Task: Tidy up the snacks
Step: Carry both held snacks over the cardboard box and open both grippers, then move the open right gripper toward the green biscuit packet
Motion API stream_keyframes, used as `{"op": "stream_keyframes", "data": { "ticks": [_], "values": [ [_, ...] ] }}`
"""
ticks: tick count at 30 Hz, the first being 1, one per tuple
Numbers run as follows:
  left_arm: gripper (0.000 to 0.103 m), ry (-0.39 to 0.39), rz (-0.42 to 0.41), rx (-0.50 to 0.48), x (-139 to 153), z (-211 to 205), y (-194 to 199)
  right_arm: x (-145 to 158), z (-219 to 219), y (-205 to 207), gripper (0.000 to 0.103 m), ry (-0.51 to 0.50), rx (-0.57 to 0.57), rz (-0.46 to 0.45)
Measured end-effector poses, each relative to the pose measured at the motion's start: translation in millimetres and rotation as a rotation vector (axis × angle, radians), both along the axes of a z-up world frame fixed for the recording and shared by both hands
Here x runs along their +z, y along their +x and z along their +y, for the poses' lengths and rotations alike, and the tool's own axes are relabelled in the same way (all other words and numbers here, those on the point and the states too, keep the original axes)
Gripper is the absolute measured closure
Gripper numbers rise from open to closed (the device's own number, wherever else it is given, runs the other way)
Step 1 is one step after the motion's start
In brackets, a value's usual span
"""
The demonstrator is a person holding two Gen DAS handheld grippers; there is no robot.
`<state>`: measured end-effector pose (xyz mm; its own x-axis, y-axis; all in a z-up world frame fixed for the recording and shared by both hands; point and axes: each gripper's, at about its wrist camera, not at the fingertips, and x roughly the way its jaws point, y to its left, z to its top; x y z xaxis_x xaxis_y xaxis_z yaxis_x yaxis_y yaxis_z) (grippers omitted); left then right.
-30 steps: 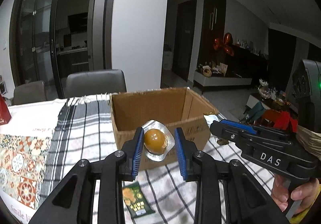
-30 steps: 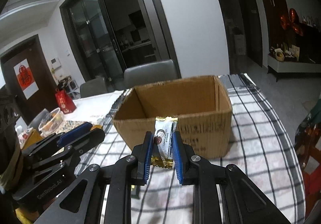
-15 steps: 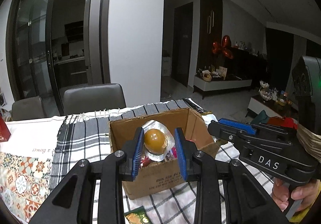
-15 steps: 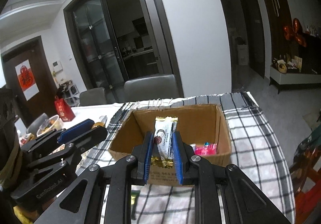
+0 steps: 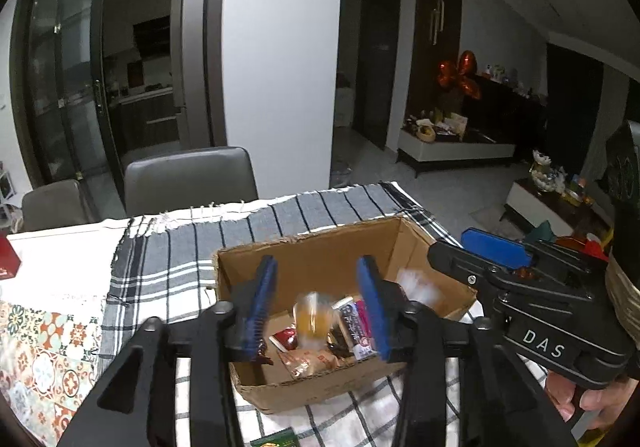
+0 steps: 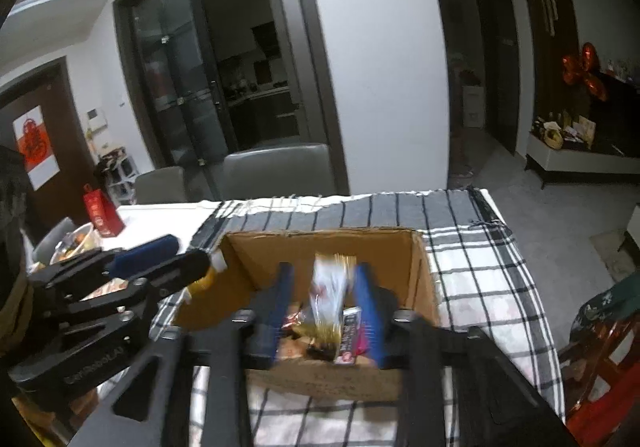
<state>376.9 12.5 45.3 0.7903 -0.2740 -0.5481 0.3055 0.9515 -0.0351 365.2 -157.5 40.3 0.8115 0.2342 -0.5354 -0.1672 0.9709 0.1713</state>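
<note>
An open cardboard box (image 5: 416,243) stands on the checked cloth and holds several snack packets; it also shows in the right wrist view (image 6: 422,267). My left gripper (image 5: 318,311) is open above the box. The orange round snack in clear wrap (image 5: 314,317) is blurred, falling between its fingers. My right gripper (image 6: 326,309) is open over the box too. The white and gold wafer packet (image 6: 332,295) is blurred, dropping between its fingers. Each gripper shows in the other's view: the right one (image 5: 496,247), the left one (image 6: 160,247).
A green snack packet (image 5: 276,439) lies on the cloth in front of the box. Grey chairs (image 5: 188,175) stand behind the table. A red bag (image 6: 102,213) and a bowl of food (image 6: 74,241) sit at the far left. The table edge runs along the right (image 6: 520,247).
Both grippers rose over the box and opened. The orange snack and the wafer packet left the fingers and are falling into the box.
</note>
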Motion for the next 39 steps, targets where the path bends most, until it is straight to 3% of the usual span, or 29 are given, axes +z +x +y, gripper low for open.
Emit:
{"op": "stream_keyframes", "data": {
  "ticks": [16,22,29,39],
  "values": [
    [0.046,0.050,-0.043,0.139,0,36,-57,3,23,-41,0.060,0.019,0.068,-0.015],
    [0.040,0.031,-0.023,0.219,-10,64,-83,-5,48,-55,0.054,-0.001,0.106,-0.008],
    [0.028,0.058,-0.021,0.324,-23,91,-109,-23,78,-71,0.054,-0.009,0.169,0.026],
    [0.023,0.064,0.072,0.401,-62,123,-123,-68,114,-74,0.054,-0.030,0.235,0.150]
  ]
}}
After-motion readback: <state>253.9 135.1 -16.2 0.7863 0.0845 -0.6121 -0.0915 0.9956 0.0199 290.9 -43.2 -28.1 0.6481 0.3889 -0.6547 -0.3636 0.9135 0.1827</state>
